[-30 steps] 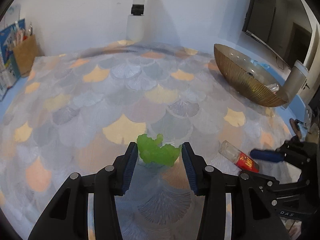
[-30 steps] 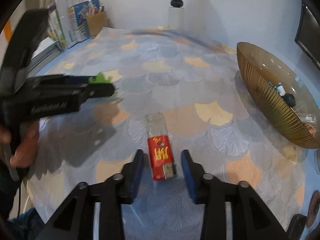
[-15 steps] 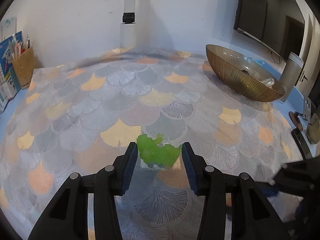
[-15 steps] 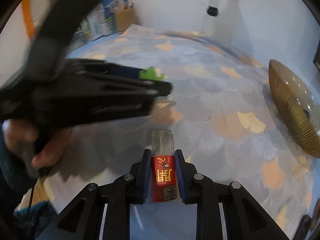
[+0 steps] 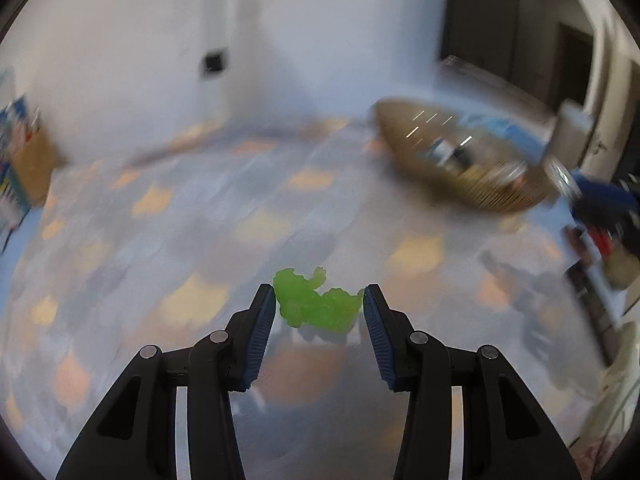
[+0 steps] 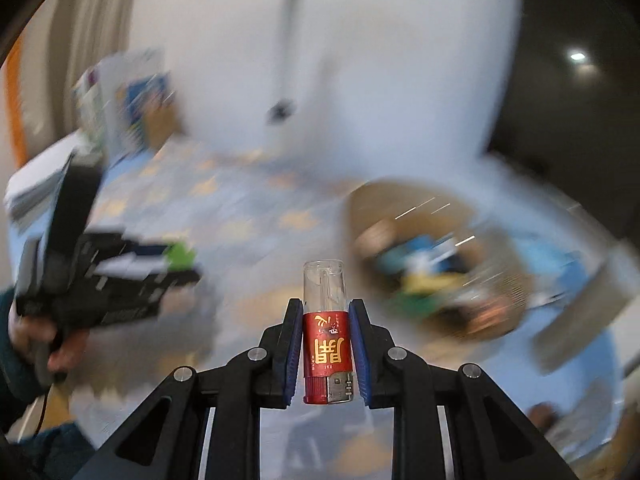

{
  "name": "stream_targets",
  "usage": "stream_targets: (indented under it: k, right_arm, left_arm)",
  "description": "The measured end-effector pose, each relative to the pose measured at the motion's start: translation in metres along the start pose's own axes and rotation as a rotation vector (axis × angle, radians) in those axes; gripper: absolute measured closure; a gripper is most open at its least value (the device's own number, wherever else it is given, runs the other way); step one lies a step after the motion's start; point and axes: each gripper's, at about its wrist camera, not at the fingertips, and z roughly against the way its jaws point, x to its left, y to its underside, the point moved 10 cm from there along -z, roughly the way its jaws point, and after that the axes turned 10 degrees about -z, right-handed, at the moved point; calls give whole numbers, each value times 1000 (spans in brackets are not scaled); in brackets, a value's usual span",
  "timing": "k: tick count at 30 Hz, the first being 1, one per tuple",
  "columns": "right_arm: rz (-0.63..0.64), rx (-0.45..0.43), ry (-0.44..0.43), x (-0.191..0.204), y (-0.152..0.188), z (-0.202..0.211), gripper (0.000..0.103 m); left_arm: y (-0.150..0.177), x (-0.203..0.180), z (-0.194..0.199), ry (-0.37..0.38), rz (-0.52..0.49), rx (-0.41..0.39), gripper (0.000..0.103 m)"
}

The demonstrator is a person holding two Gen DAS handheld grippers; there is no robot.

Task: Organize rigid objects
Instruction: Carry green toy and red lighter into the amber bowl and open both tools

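My left gripper [image 5: 319,305] is shut on a bright green toy figure [image 5: 316,303] and holds it above the scale-patterned tablecloth [image 5: 192,240]. My right gripper [image 6: 325,316] is shut on a red lighter [image 6: 327,332] with a clear top, held up off the table. A golden ribbed bowl [image 5: 452,164] with several small items stands at the right; it also shows blurred in the right wrist view [image 6: 436,256]. The left gripper [image 6: 120,280] with the green toy appears at the left of the right wrist view.
A brown holder with books and pens [image 5: 24,164] stands at the table's far left. A white wall with a post [image 5: 216,60] backs the table. Dark items [image 5: 608,240] lie past the table's right edge. Both views are motion-blurred.
My right gripper has closed on the lighter and lifted it off the table, swinging toward the bowl. My left gripper has kept the green toy and risen and turned slightly.
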Motion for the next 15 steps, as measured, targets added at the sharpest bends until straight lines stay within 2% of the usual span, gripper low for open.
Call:
stream_targets:
  k: [4,7,9,12,15]
  right_arm:
    - [-95,-89,98,-65,-54,18,80]
    - [-142,-106,128,-93,-77,13,80]
    - [-169,-101,119,-104,-88,4,80]
    - [-175,-68,109,-111,-94,-21,80]
    - [-170,-11,101,-113,-92,-56,80]
  left_arm:
    - [-75,-35,8,70,-36,-95,60]
    - [-131,-53,-2,120,-43,-130,60]
    - [-155,-59,-17,123,-44,-128,60]
    - [-172,-64,-46,121,-32,-93,60]
    - [-172,-70,-73,117,-29,-51,60]
